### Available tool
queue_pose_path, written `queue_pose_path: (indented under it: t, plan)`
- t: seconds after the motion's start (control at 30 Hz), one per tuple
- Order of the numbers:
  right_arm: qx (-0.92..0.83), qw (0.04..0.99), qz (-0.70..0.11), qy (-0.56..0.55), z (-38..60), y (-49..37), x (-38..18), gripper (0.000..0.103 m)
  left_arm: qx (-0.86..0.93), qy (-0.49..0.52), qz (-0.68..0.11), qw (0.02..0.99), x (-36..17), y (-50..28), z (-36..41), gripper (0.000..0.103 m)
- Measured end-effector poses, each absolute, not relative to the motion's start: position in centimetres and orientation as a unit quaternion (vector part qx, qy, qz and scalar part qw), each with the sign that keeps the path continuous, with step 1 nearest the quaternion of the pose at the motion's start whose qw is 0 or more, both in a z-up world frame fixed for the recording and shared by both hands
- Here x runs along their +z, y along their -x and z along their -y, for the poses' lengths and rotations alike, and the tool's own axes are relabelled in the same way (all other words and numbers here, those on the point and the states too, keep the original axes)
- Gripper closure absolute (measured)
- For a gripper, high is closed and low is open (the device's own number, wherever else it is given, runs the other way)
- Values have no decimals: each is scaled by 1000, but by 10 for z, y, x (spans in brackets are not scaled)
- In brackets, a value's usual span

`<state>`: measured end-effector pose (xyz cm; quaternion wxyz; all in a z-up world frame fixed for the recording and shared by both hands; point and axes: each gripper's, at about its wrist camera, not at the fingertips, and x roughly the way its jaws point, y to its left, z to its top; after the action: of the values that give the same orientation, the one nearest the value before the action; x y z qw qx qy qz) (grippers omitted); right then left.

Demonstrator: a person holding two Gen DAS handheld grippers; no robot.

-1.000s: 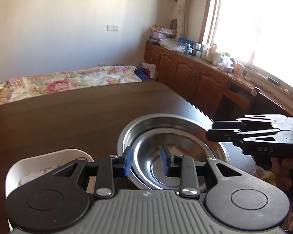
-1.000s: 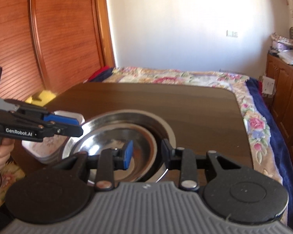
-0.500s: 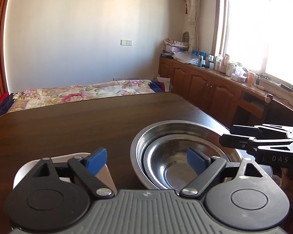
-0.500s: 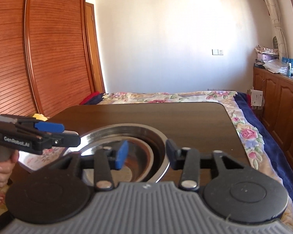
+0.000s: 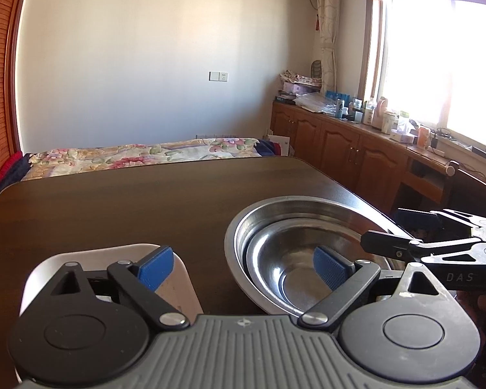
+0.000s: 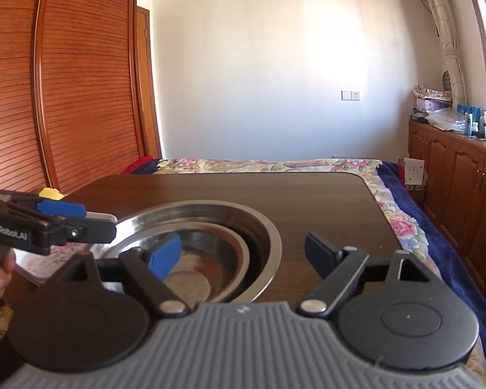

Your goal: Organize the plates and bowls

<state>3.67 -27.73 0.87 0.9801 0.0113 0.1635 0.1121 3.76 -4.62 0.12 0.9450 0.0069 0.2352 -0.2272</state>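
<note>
Two steel bowls sit nested on the dark table (image 5: 113,210): a small bowl (image 5: 291,265) inside a large bowl (image 5: 307,204). My left gripper (image 5: 243,267) hovers at the large bowl's near left rim, its jaws opening wide, blue pads touching nothing. A white floral dish (image 5: 81,256) lies under its left finger. In the right wrist view the large bowl (image 6: 269,236) and the small bowl (image 6: 210,259) lie below my right gripper (image 6: 243,254), whose jaws are opening, the large bowl's right rim between them untouched. Each gripper shows in the other's view.
A flowered bed (image 5: 145,155) lies beyond the table's far edge. Wooden cabinets (image 5: 356,152) with clutter on top run under the window on the right. A slatted wardrobe (image 6: 64,97) stands on the left. A person's hand (image 6: 0,275) holds the left gripper.
Both grippers' jaws have spread from narrow to wide over the nested bowls. Both views have tilted upward, showing more of the wall. The bowls have stayed in place.
</note>
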Motion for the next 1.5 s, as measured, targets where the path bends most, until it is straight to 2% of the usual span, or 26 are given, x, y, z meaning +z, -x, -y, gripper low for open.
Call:
queue_pose_path:
  t: [0.17,0.43,0.7,0.93,1.07,1.5]
  plan:
    - [116,979,-167,-20,278,-39,4,19,-238,-1,-242,941,-5,-37,48,10]
    - [118,978,-168,-28,277,-43,-5,20,-244,5,-247,938,-11,-38,49,32]
    - [129,975,-171,-51,278,-43,-9,38,-249,4,-260,933,-17,-39,53,54]
    - [128,976,-166,-50,277,-44,-9,46,-247,3,-261,933,-19,-38,57,54]
    - [125,977,-165,-51,276,-44,-9,55,-245,6,-259,934,-19,-38,57,54]
    - [125,976,-166,-62,281,-47,-8,62,-242,4,-257,936,-12,-36,56,54]
